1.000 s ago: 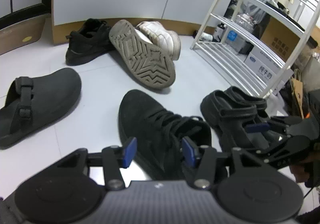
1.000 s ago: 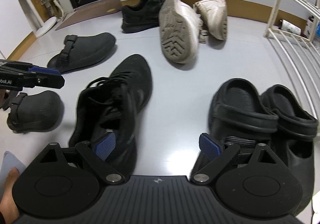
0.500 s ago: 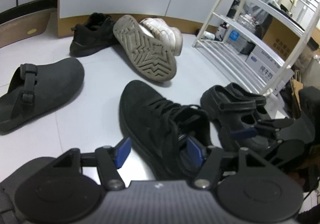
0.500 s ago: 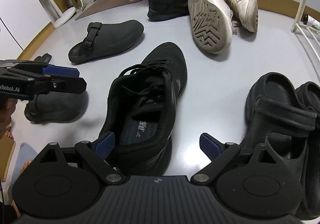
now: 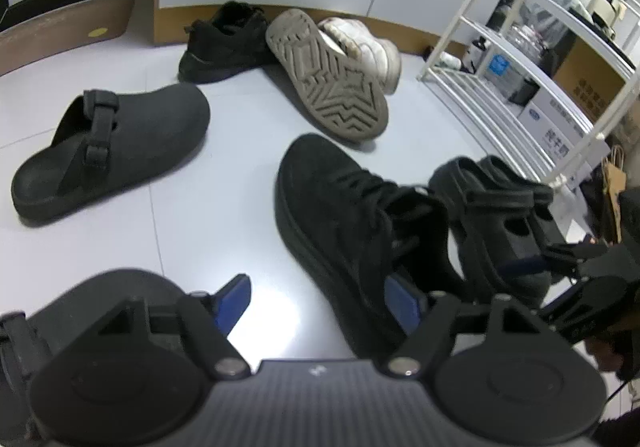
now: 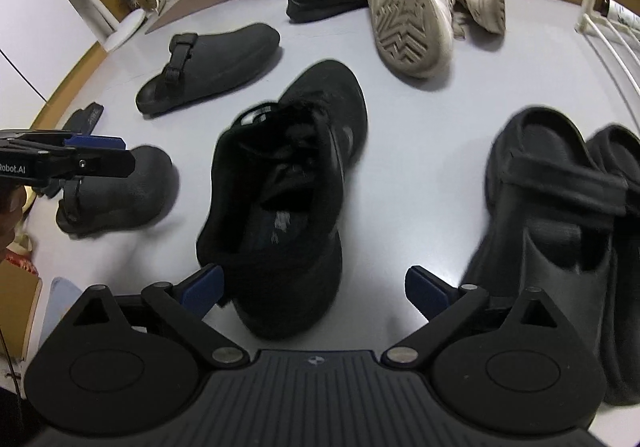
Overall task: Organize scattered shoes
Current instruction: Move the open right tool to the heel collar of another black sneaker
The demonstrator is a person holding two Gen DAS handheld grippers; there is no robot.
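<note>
from your left gripper [image 5: 318, 297]: its jaws are opening, blue pads apart, and they grip nothing; the heel of the black laced sneaker [image 5: 352, 215] sits by the right-hand pad, bare white floor [image 5: 224, 207] under the rest of the gap. a grey strapped clog [image 5: 112, 143] lies off to the left. a second black sneaker [image 5: 224, 43] rests by the far wall beside two white sneakers [image 5: 332, 83], one tipped with its sole showing. a pair of black sandals [image 5: 496, 215] stands at the foot of a white wire rack [image 5: 520, 59].

from your right gripper [image 6: 314, 283]: jaws wide and opening, empty, with the black laced sneaker's heel standing between the pads, close to the left one. the black sandals sit side by side at right. another grey clog [image 6: 120, 195] lies at left, beneath the tip of your left gripper.
</note>
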